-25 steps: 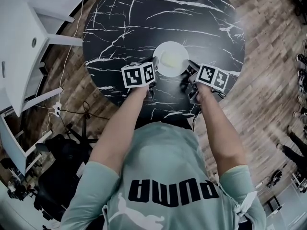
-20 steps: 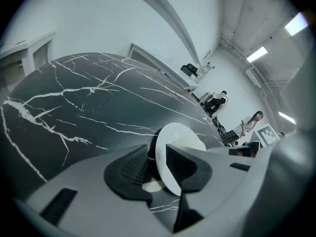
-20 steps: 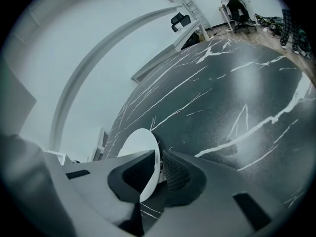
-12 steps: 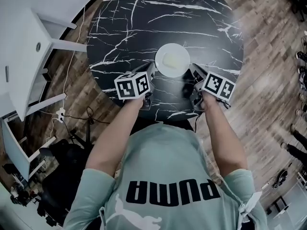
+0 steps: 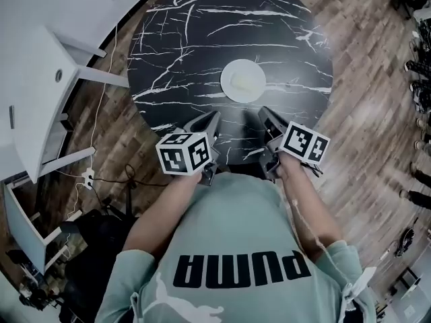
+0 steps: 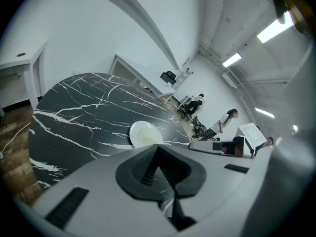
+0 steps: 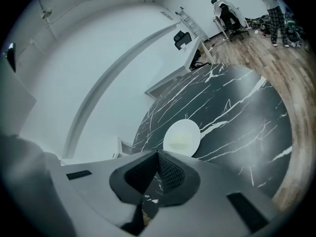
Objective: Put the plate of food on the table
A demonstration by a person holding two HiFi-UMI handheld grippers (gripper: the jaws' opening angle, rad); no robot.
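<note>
A white plate [image 5: 243, 81] with pale yellowish food in its middle rests on the round black marble table [image 5: 202, 46]. It also shows in the left gripper view as the plate [image 6: 144, 134] and in the right gripper view as the plate [image 7: 181, 138]. My left gripper [image 5: 207, 121] hangs over the table's near edge, left of and well short of the plate, jaws together and empty. My right gripper [image 5: 268, 118] is level with it on the right, also shut on nothing. Each gripper view, left gripper [image 6: 157, 149] and right gripper [image 7: 158, 154], has the jaw tips meeting.
A white desk [image 5: 40, 79] stands left of the table, with cables [image 5: 101, 173] on the wooden floor beside it. A dark chair or bag [image 5: 81, 227] sits at lower left. People [image 6: 227, 117] and chairs [image 7: 227, 14] are far across the room.
Both grippers have drawn back from the plate's sides toward the person. The plate stays on the table, apart from them.
</note>
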